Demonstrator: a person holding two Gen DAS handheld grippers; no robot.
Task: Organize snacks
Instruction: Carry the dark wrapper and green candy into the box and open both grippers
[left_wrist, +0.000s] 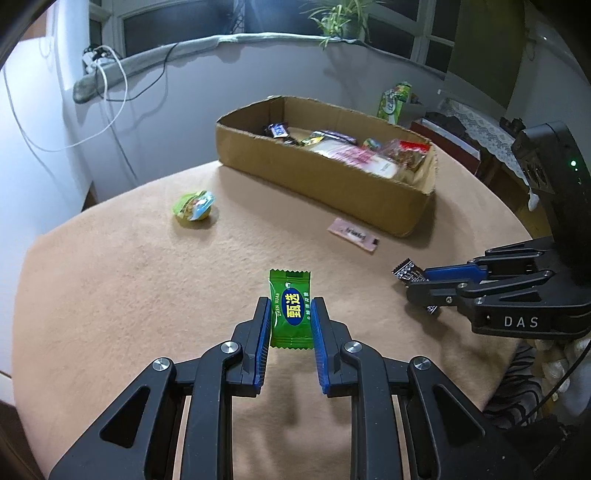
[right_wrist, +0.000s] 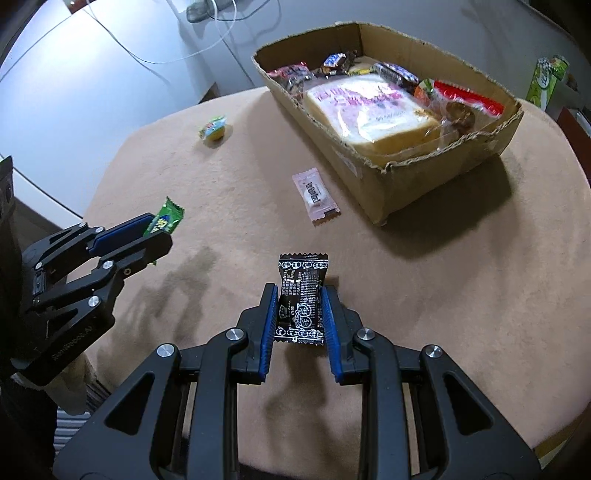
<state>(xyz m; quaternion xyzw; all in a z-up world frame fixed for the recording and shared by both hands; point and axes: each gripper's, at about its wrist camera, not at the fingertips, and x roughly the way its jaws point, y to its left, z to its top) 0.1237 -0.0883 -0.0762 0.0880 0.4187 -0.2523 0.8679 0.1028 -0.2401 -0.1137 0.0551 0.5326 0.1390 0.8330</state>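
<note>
Left fingers (left_wrist: 290, 314) clench the green candy (left_wrist: 290, 308); right fingers (right_wrist: 300, 306) clench the black candy (right_wrist: 302, 295), both above the desk (right_wrist: 461, 295). Box (right_wrist: 424, 173) lies ahead, pink packet (right_wrist: 316, 195) between.

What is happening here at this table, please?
A person is sorting snacks with two hand-held tongs. The left tongs are shut on a green candy, and the right tongs are shut on a black candy, both above the table. A cardboard box already holds bread and other snacks. A pink candy and a small jelly cup lie on the table outside the box.
</note>
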